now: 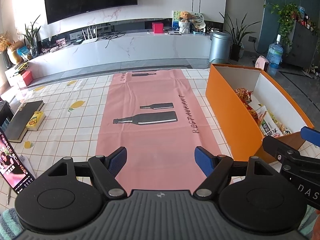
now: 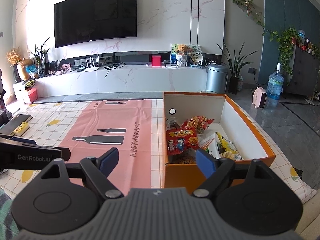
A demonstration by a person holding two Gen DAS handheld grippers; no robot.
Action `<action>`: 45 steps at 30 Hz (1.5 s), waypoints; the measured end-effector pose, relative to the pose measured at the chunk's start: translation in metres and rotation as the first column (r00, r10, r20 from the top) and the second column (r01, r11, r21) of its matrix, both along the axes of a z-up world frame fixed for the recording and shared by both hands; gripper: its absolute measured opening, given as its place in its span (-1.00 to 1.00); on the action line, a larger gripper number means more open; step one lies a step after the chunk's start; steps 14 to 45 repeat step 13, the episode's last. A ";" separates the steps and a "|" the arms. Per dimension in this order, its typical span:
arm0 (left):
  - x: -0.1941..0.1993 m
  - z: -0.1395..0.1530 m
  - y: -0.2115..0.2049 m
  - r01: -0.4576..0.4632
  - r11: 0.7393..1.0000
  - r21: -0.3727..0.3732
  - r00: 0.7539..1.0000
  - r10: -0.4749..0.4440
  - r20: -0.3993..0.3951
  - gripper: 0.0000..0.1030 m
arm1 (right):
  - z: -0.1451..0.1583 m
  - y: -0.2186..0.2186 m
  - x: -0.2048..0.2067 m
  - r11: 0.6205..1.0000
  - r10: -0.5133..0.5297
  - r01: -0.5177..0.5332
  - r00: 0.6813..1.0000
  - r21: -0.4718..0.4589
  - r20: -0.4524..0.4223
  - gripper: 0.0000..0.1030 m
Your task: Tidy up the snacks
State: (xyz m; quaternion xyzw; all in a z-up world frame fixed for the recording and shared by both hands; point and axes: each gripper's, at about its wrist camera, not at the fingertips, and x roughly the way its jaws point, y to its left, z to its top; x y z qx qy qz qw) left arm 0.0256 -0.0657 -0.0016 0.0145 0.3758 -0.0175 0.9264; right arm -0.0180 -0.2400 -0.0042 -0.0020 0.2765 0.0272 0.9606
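blue-padded right gripper [image 2: 158, 161], jaws wide

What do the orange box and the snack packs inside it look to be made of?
Orange box: seems to be stiff cardboard, matte orange outside, white inside, with thin straight walls and a folded corner. Snack packs: look like glossy printed plastic film, crinkled and shiny. Both are judged by look only.

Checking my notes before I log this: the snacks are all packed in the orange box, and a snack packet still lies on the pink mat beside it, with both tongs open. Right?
Not quite: the pink mat is bare, as the left wrist view shows. The snacks do sit in the orange box, and both the left tongs and right tongs are open.
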 end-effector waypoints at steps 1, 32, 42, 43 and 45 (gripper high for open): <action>0.000 0.000 0.001 -0.002 1.000 0.001 1.000 0.002 0.001 0.75 | 0.000 0.000 0.000 1.000 0.002 -0.002 1.000 -0.001 0.000 0.60; -0.004 0.003 0.001 0.003 1.000 -0.004 1.000 -0.003 0.019 0.75 | 0.001 0.002 0.000 1.000 0.006 -0.006 1.000 -0.005 0.000 0.61; -0.004 0.003 0.001 0.003 1.000 -0.004 1.000 -0.003 0.019 0.75 | 0.001 0.002 0.000 1.000 0.006 -0.006 1.000 -0.005 0.000 0.61; -0.004 0.003 0.001 0.003 1.000 -0.004 1.000 -0.003 0.019 0.75 | 0.001 0.002 0.000 1.000 0.006 -0.006 1.000 -0.005 0.000 0.61; -0.004 0.003 0.001 0.003 1.000 -0.004 1.000 -0.003 0.019 0.75 | 0.001 0.002 0.000 1.000 0.006 -0.006 1.000 -0.005 0.000 0.61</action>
